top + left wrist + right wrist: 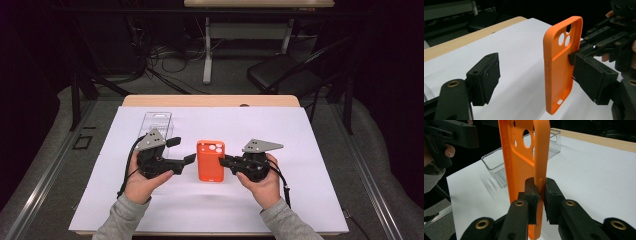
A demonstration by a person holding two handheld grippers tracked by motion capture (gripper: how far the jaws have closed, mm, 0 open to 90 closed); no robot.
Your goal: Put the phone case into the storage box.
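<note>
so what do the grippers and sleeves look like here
Both the left gripper and right gripper are matte black with blocky jaw pads, brass-coloured pivot bushings, a grey three-cornered plate on top and a trailing black cable. The person wears grey sleeves.

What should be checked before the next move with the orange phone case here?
1. Right tool clamped on one side edge of the orange phone case: ok.
2. Case held upright, above the white sheet: ok.
3. Left tool open, pads off the case: ok.
4. Case between the left tool's jaws: not ok, it stands just beyond them.
5. Clear plastic tray apart from both tools: ok.
6. Firmness of the right tool's grip: cannot tell.
</note>
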